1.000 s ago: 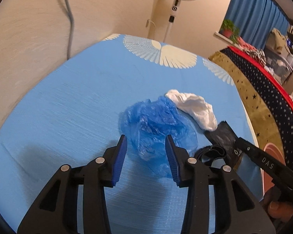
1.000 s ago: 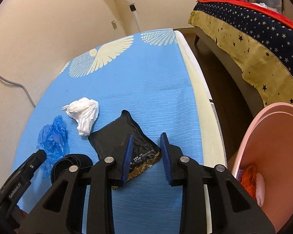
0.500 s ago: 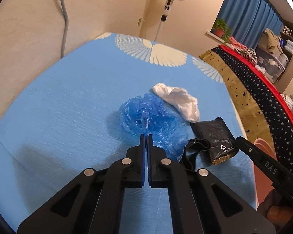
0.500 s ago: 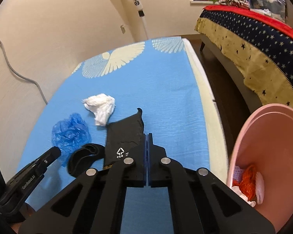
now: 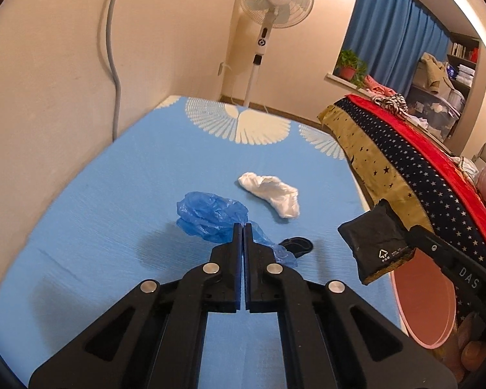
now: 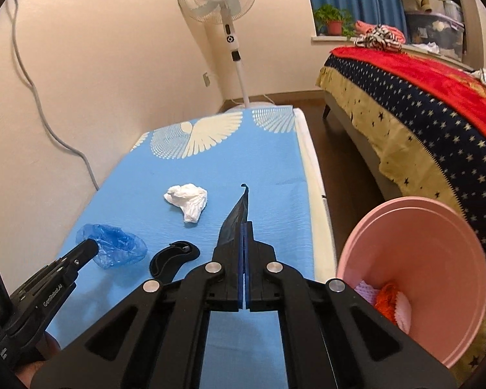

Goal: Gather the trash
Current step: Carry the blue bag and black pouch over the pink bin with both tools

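My left gripper [image 5: 243, 227] is shut on a crumpled blue plastic bag [image 5: 210, 215], pinching its near edge just above the blue mat [image 5: 120, 194]. My right gripper [image 6: 244, 227] is shut on a black packet [image 6: 238, 210], which I see edge-on and raised off the mat. In the left wrist view that packet [image 5: 376, 243] hangs from the right gripper [image 5: 401, 231] beside the mat's right edge. A white crumpled tissue [image 5: 270, 193] and a small black band [image 5: 296, 245] lie on the mat. The pink bin [image 6: 437, 223] stands on the floor to the right, with trash inside.
A standing fan [image 5: 275, 0] is beyond the mat's far end. A bed with a starred blanket [image 6: 421, 123] runs along the right, with a strip of floor between it and the mat. A grey cable [image 5: 113, 64] hangs down the left wall.
Both grippers have closed, the left on the blue bag and the right on the black packet. Both have risen, and the packet has left the mat and swung right, near the bin.
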